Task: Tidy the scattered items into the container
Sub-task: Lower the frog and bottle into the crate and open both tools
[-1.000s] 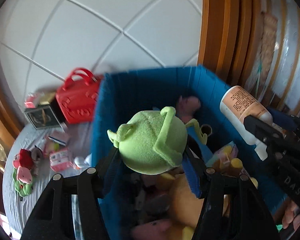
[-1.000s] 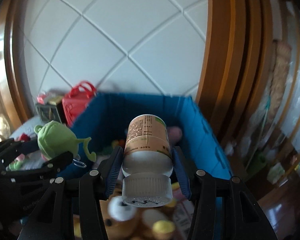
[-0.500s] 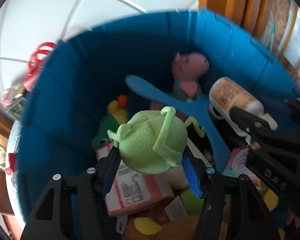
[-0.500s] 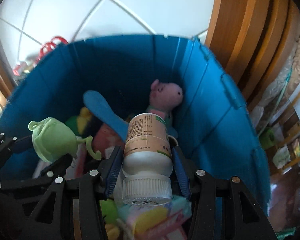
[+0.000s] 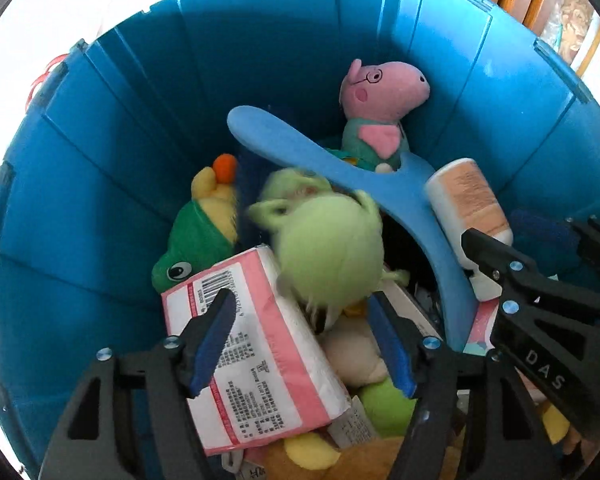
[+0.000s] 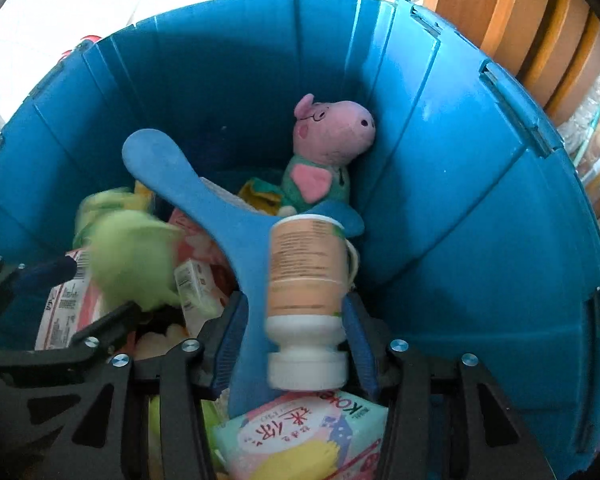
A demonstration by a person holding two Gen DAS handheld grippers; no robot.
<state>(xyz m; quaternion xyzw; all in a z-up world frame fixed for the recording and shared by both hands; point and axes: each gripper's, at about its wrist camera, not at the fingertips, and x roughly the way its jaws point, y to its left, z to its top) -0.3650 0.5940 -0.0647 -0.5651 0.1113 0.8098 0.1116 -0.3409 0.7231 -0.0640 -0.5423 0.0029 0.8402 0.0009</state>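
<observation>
Both grippers hang over the blue bin (image 5: 112,152), which also fills the right wrist view (image 6: 460,200). My left gripper (image 5: 302,332) is open; the green plush toy (image 5: 328,248) is blurred and free of the pads, dropping onto the pile; it also shows in the right wrist view (image 6: 128,256). My right gripper (image 6: 292,336) is open too, its pads standing off the peach bottle with a white cap (image 6: 306,280), which looks blurred and loose. The bottle also shows in the left wrist view (image 5: 468,204).
The bin holds a pink pig plush (image 5: 380,108), a blue paddle-shaped piece (image 5: 340,168), a green and yellow plush (image 5: 204,224), a pink-and-white tissue pack (image 5: 256,356) and another tissue pack (image 6: 300,436). Wooden frame (image 6: 512,20) stands behind the bin at right.
Both grippers dipped down into the bin. The left jaws opened and released the green plush. The right jaws widened off the bottle.
</observation>
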